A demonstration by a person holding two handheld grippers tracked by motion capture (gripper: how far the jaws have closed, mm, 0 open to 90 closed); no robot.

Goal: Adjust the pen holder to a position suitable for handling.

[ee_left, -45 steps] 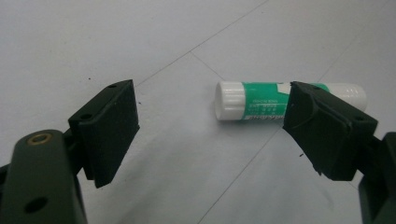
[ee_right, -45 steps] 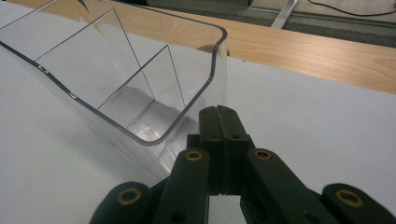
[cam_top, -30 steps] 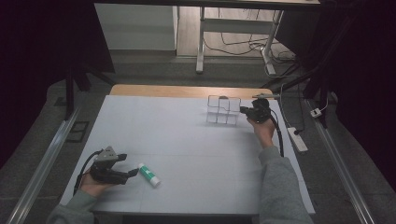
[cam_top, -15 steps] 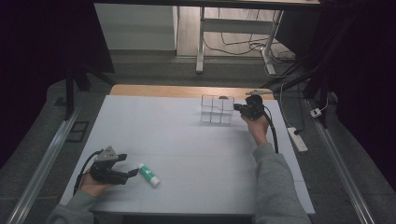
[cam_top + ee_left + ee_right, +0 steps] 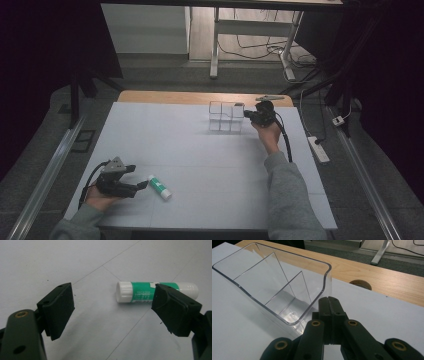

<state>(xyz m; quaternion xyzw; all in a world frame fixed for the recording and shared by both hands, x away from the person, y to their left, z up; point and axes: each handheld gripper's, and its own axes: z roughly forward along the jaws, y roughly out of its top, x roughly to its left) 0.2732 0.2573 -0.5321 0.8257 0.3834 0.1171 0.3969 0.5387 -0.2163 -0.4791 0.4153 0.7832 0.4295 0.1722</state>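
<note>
Your right gripper [image 5: 329, 302] pinches the end wall of the clear plastic divided tray [image 5: 226, 116] near the table's [image 5: 200, 150] far edge; that thin grip may slip. Your left gripper [image 5: 112, 312] gapes empty around the green-and-white glue stick [image 5: 150, 291] near the front-left corner, which could roll.

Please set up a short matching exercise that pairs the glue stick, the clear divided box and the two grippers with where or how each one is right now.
Things:
1. glue stick
2. clear divided box
3. left gripper
4. right gripper

States:
A. jaws closed, pressed against the box's end wall
B. lying flat on the white table near the front left
C. jaws spread apart, nothing between them
D. standing empty near the far edge, by the wooden strip

Pairs: 1-B, 2-D, 3-C, 4-A
</note>
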